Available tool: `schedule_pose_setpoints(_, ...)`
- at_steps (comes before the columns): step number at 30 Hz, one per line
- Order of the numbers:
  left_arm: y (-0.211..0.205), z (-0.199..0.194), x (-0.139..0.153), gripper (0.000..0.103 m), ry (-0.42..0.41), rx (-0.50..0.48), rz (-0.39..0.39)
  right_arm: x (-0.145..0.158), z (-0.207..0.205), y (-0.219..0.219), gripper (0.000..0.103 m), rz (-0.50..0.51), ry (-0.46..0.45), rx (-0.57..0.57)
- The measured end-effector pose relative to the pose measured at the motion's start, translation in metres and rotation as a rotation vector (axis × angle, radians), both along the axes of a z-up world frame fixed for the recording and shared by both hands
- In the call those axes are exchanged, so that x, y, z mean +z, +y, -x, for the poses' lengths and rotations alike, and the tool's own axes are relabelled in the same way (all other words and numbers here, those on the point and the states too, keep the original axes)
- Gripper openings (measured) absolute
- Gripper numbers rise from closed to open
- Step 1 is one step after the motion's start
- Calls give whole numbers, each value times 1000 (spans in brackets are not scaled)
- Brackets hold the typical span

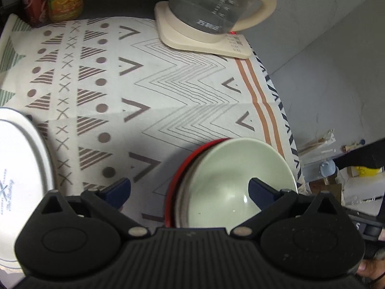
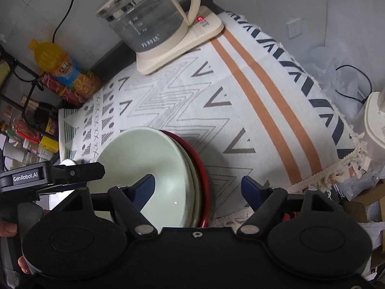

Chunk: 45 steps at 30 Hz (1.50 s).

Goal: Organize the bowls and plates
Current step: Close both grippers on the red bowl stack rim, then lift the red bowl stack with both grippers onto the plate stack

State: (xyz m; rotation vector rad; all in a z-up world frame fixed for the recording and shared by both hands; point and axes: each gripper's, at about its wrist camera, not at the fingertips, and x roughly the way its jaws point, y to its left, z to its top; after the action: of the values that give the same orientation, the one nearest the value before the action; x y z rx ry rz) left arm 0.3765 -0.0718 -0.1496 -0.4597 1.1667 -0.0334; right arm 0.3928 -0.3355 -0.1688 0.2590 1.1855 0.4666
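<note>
We hold both tools released over the stacked dishes low in each frame: the left tool (image 1: 190,189) and the right tool (image 2: 197,187) each straddle a side of the green bowl (image 1: 237,175), nested in the red bowl (image 1: 182,168), likely to lift the stack together. A white plate (image 1: 19,168) waits at the left edge on the table (image 1: 168,91), the kettle (image 1: 211,7) well apart above.

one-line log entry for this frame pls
left gripper: open, over bowl stack | right gripper: open, empty | green bowl: atop red plate | white dish: left, untouched | kettle: back
</note>
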Motion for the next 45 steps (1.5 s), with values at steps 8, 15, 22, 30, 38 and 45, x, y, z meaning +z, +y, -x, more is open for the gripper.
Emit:
schedule_pose_setpoints(8,-6,1,-15,99,29,39,-18,-20,-14,5,60,15,59,99)
schedule_pose_setpoints(15,-8,3,-31,80,84,56,39,-32,-22,11,44,4,119,190)
schedule_pose_setpoints(22,-7,0,-45,46,143,60,51,-39,-30,15,33,-11,156,236)
schedule_pose_setpoints(30,-1,6,-57,35,166,56,88,-47,-34,20,34,-13,177,242)
schedule_pose_setpoints(38,6,9,-55,35,152,73,84,-46,-36,25,34,-27,187,227)
schedule_pose_setpoints(45,21,10,-40,35,106,95,94,-31,-44,35,34,-69,189,206)
